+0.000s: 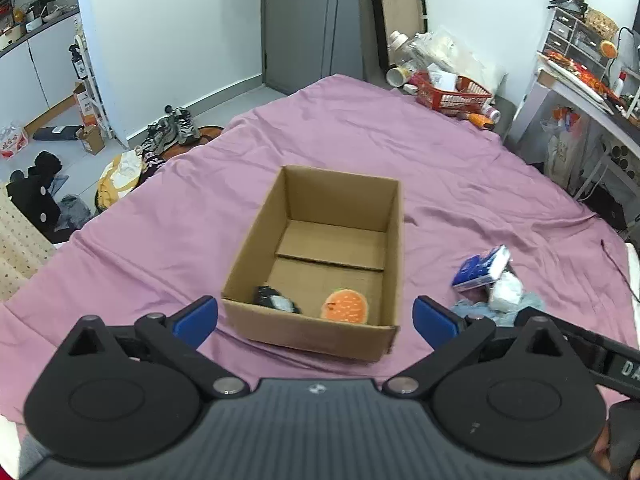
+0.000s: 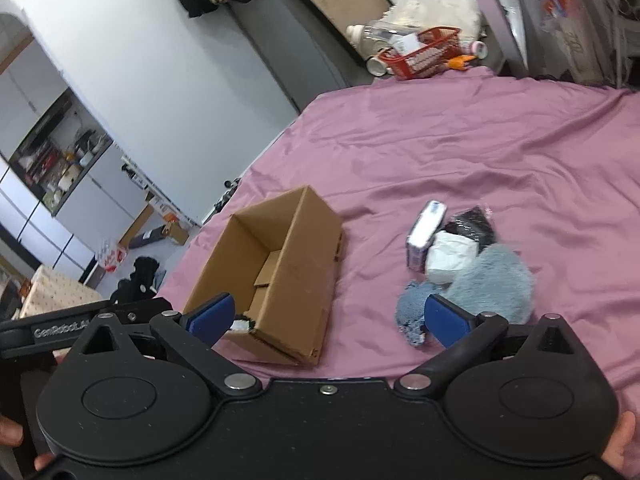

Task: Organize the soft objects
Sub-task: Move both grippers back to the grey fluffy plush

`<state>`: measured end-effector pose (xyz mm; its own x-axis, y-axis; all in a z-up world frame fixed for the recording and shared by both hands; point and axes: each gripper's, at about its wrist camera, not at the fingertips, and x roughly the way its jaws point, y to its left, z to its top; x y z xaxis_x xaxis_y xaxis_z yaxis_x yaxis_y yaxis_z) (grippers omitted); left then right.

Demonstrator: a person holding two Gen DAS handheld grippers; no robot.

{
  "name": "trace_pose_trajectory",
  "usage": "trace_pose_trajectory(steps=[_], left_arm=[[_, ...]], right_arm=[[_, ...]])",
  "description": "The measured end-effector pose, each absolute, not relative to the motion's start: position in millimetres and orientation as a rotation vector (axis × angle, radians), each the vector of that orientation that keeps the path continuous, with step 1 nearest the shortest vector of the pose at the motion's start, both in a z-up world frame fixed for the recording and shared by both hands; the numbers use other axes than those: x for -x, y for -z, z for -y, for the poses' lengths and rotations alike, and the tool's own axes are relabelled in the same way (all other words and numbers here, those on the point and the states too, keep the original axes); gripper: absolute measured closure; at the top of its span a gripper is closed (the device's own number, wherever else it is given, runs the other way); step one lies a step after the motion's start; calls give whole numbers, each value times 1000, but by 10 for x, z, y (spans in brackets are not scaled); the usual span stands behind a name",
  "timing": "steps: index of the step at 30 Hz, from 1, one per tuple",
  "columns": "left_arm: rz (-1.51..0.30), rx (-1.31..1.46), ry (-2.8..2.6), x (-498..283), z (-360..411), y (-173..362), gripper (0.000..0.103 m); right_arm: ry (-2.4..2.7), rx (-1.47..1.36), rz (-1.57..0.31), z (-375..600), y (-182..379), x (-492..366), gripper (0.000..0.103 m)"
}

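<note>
An open cardboard box (image 1: 256, 256) stands on the purple bed sheet (image 1: 360, 132); it also shows in the right wrist view (image 2: 300, 264). Inside lie an orange burger-shaped soft toy (image 1: 345, 306) and a black-and-white packet (image 1: 276, 299). My left gripper (image 1: 316, 316) is open and empty, just in front of the box. To the box's right lies a pile: a blue tissue pack (image 2: 426, 229), a white bundle (image 2: 450, 256), a black packet (image 2: 472, 222), a fluffy grey item (image 2: 496, 280) and a blue knitted cloth (image 2: 412, 312). My right gripper (image 2: 328, 320) is open and empty, near the box's front corner.
A red basket (image 1: 452, 96) with bottles and clutter sits at the bed's far corner. A desk and shelves (image 1: 580, 80) stand on the right. Shoes, bags and clothes (image 1: 160, 140) lie on the floor to the left.
</note>
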<state>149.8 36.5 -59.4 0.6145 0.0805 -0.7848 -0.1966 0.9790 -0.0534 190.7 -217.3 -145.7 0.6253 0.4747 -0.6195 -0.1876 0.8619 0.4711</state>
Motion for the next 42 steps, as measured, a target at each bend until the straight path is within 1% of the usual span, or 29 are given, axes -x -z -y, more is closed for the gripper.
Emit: trace_pose_trajectory(steps=[10,18,21,27,29,30,32,35,42], left_arm=[[-839,144,-119,-1514,-35,518,0],[-871,118,-118,-1609,217,542,0],[-889,108,-144,-1655,287,561,0],[-891,126,-121,-1764,383,637,0],[-894,141,-113,-1802,418,685,0],[-895,148,-109,-1816,433,712,0],[-895,160,-98,-1845,467,763,1],[-893,171,-83,-1885,523,838,2],[-902,208,-40,-2025,615,1021,4]], right_arm=[[-356,-455,-779,2578,1415,-1903,1],[-312,-574,-790,2951,1504,-1997,1],[-292,-611,-796,3058,1552,-2041,4],[-245,-675,-818,3221,1684,-2141,22],[-245,-718,-835,3269,1759,-2174,37],[-248,-739,-843,3289,1794,-2190,41],[-262,-784,-859,3315,1871,-2230,55],[-286,-849,-884,3340,1986,-2285,65],[-274,-890,-943,3261,2145,-2441,66]])
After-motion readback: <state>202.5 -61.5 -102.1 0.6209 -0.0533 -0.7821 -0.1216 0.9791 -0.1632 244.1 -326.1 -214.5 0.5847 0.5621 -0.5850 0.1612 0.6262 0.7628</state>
